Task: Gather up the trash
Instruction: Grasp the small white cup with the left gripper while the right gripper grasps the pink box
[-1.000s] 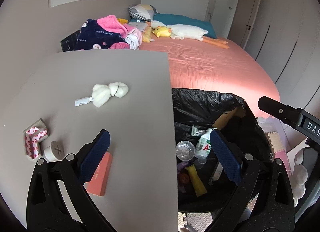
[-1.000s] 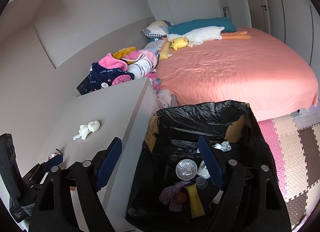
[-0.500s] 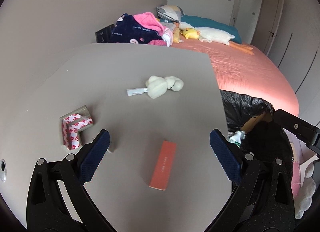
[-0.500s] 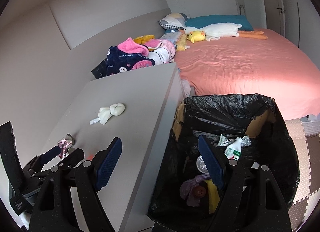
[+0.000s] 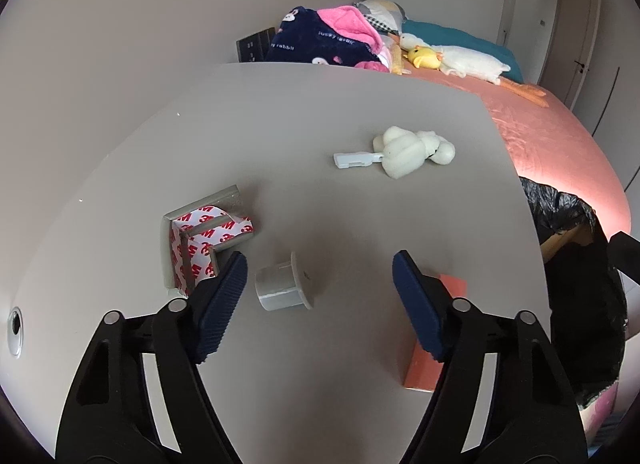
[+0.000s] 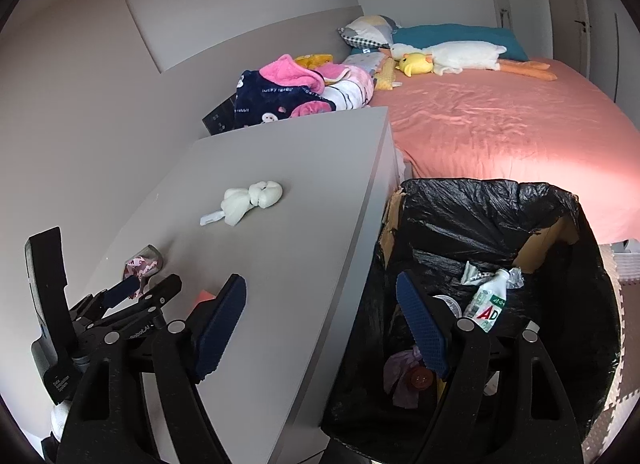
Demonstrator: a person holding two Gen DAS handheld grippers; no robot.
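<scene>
Trash bin (image 6: 480, 215) beside grey table (image 6: 288, 264)

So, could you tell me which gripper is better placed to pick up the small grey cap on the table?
Left. The left gripper is open with the grey cap between its fingers, while the right gripper hangs at the table edge beside the trash bag.

Orange box (image 5: 454, 284) partly hidden behind right finger of left tool (image 5: 318, 306). Bin (image 5: 576, 304) cut by frame edge. Bottle (image 6: 486, 304) label too small to read.
</scene>
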